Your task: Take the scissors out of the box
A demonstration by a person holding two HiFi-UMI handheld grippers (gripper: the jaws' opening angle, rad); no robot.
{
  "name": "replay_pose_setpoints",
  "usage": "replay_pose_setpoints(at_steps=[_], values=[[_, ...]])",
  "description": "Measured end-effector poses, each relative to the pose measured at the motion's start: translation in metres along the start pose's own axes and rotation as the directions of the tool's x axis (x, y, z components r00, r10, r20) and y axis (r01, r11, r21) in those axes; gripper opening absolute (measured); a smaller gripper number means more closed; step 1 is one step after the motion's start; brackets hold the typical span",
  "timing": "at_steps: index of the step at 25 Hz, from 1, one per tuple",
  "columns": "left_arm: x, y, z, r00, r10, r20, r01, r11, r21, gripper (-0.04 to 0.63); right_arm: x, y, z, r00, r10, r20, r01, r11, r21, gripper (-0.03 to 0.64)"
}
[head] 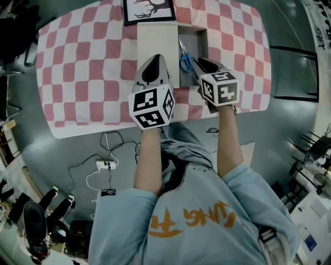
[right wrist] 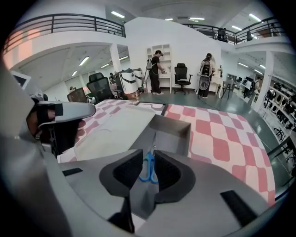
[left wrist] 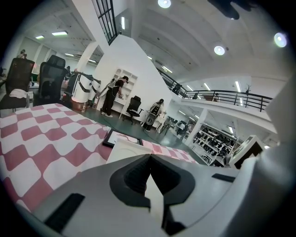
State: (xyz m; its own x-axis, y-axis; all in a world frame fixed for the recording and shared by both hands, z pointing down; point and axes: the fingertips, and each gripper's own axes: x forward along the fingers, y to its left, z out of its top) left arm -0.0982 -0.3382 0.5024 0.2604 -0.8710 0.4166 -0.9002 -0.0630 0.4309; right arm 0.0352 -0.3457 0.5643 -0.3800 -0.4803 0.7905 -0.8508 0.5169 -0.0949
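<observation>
The scissors (head: 185, 59) lie inside the open grey box (head: 199, 35) on the pink-and-white checked cloth (head: 88, 62). They sit along the box's left wall, with the blue handles toward the person and the blades pointing away. The white lid (head: 158, 41) lies flat just to the left of the box, and a picture frame (head: 149, 10) sits beyond it at the far edge of the table. The right gripper (head: 201, 62) tilts down over the near end of the box. Its jaws stand a little apart with nothing gripped. In the right gripper view the scissors (right wrist: 149, 169) show through the gap, and the pads are not pressing on them. The left gripper (head: 156, 58) is over the lid with its jaws closed tip to tip on nothing, as the left gripper view (left wrist: 149, 157) shows.
</observation>
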Motion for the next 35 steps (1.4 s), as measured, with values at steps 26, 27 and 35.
replay_pose_setpoints(at_steps=[26, 27, 35], values=[[0.021, 0.028, 0.005, 0.999, -0.03, -0.03, 0.029, 0.999, -0.04, 0.017, 0.061, -0.004, -0.034, 0.931, -0.063, -0.359, 0.052, 0.998, -0.041, 0.118], [0.021, 0.03, 0.005, 0.999, -0.026, -0.029, 0.025, 0.999, -0.042, 0.017, 0.062, -0.006, -0.033, 0.928, -0.073, -0.365, 0.059, 0.997, -0.049, 0.118], [0.022, 0.036, 0.009, 0.999, -0.022, -0.024, 0.021, 0.999, -0.047, 0.017, 0.074, -0.005, -0.038, 0.883, -0.121, -0.453, 0.087, 0.992, -0.096, 0.117]])
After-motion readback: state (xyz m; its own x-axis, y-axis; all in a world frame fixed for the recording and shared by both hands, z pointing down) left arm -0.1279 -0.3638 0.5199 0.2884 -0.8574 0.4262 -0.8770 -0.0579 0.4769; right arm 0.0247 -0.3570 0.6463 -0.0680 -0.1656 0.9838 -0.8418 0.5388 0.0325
